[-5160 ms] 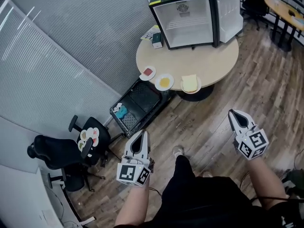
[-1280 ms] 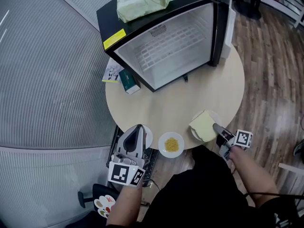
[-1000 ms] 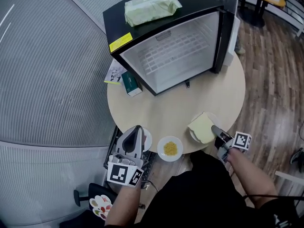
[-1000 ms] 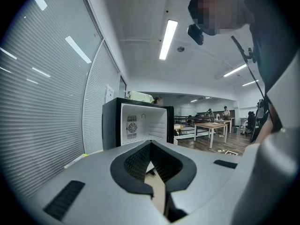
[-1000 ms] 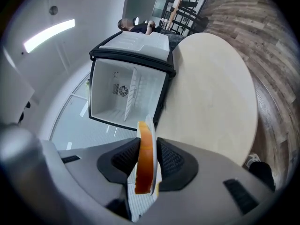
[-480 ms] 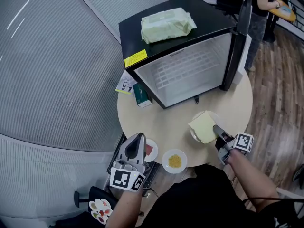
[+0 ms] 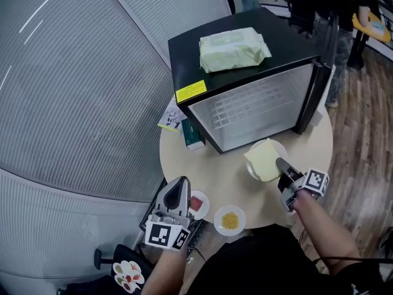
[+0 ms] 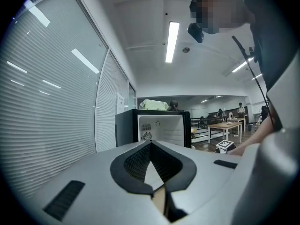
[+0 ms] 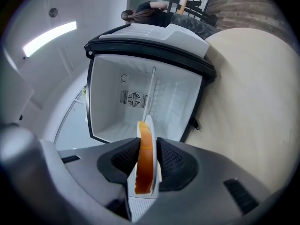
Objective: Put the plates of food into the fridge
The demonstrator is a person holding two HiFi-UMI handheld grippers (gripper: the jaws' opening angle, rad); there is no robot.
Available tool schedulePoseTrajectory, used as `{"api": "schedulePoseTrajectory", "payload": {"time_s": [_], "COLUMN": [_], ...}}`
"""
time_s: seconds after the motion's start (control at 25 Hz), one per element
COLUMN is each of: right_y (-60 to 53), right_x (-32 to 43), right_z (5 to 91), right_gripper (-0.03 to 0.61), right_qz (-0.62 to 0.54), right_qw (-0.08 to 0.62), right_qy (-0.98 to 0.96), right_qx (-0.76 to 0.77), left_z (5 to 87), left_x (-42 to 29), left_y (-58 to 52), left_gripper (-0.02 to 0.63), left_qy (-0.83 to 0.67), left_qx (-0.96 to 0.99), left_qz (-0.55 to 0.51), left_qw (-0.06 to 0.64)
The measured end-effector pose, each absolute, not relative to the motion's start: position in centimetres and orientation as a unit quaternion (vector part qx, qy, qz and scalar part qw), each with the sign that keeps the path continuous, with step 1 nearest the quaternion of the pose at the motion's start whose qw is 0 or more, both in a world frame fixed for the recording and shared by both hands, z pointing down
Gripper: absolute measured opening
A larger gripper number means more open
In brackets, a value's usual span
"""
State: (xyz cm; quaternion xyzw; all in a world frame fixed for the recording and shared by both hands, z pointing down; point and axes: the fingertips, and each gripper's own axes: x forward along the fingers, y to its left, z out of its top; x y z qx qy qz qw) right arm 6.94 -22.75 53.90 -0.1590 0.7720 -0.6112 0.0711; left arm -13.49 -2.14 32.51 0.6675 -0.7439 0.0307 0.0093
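The fingers of the right gripper [image 7: 280, 163] clamp the round white plate [image 7: 278, 145] carrying a yellow bread slice [image 7: 263, 160], with the open black fridge [image 7: 258, 106] just beyond them. The left gripper [image 7: 182, 182] has its fingers pressed together, empty.

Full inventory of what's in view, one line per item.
fridge: 1, black, white inside, door open, on table
wipes pack: 1, pale green, on top of fridge
table: 1, beige, round
box: 1, dark green, on table left of fridge
leaflet: 1, white, beside box
plate of bread: 1, white, before fridge opening
plate of red food: 1, white, table's near edge
plate of yellow food: 1, white, table's near edge
left gripper: grey, fingers together, empty
right gripper: grey, clamped on plate of bread
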Motion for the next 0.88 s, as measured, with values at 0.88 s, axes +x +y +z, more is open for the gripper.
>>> {"api": "schedulePoseTrajectory", "payload": {"time_s": [0.88], "right_y": [-30.9], "right_x": [-3.9], "right_z": [50.8], "right_gripper": [0.121], "right_qz": [-0.634], "right_qw": [0.089], "right_qy": [0.743], "right_qx": [-0.196], "left_z": [34.8], "left_x": [-19.2], "left_y": [-3.6], "left_gripper": [0.003], "left_qy": [-0.771], "left_qx": [0.636], "left_qz": [0.023], "left_qw": [0.039]}}
